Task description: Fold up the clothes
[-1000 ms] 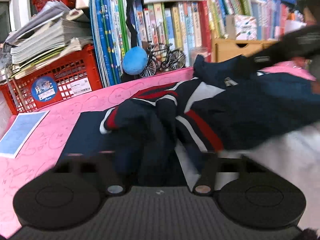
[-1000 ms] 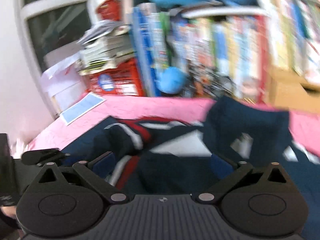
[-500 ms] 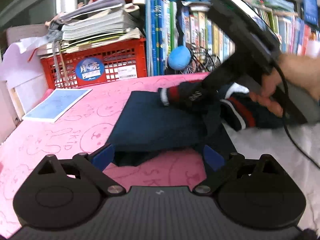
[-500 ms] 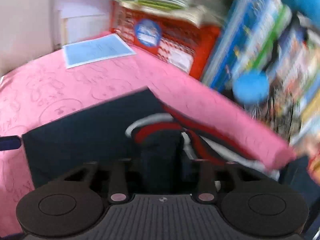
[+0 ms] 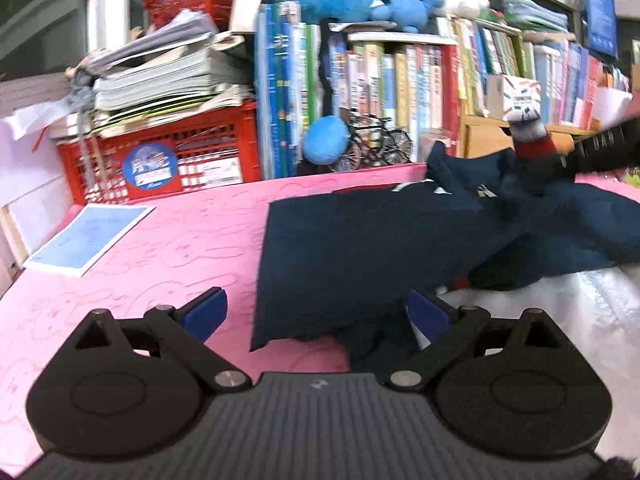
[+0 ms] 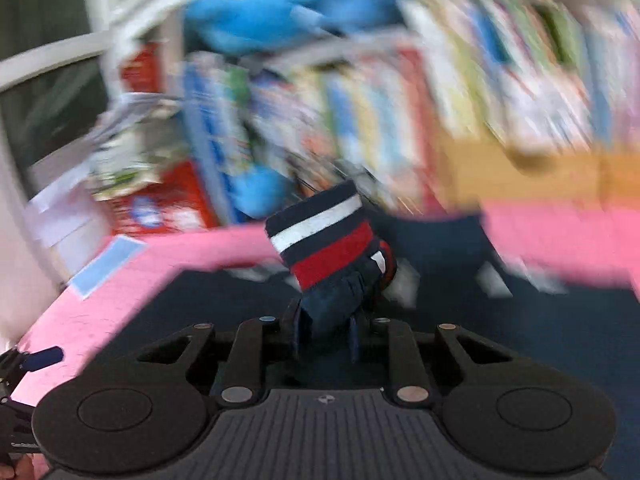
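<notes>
A navy jacket (image 5: 360, 248) with red and white stripes lies spread on the pink table (image 5: 180, 240). My left gripper (image 5: 318, 312) is open, its blue pads wide apart on either side of the jacket's near hem corner, not pressing it. My right gripper (image 6: 324, 332) is closing on the striped sleeve cuff (image 6: 324, 240), which is pinched between its fingers and sticks up above the jacket body (image 6: 480, 320). In the left wrist view that cuff (image 5: 528, 136) hangs lifted at the far right, held by the right gripper (image 5: 568, 156). The right wrist view is heavily blurred.
A red crate (image 5: 172, 160) under stacked papers, a row of books (image 5: 400, 80), a blue ball (image 5: 326, 140), a toy bicycle (image 5: 376, 144) and a wooden drawer box (image 5: 480, 136) line the table's back. A blue sheet (image 5: 88, 236) lies left; white plastic (image 5: 560, 312) lies right.
My left gripper let go of the cloth and opened. My right gripper closed on the sleeve cuff at the jacket's left and carried it up and across to the right.
</notes>
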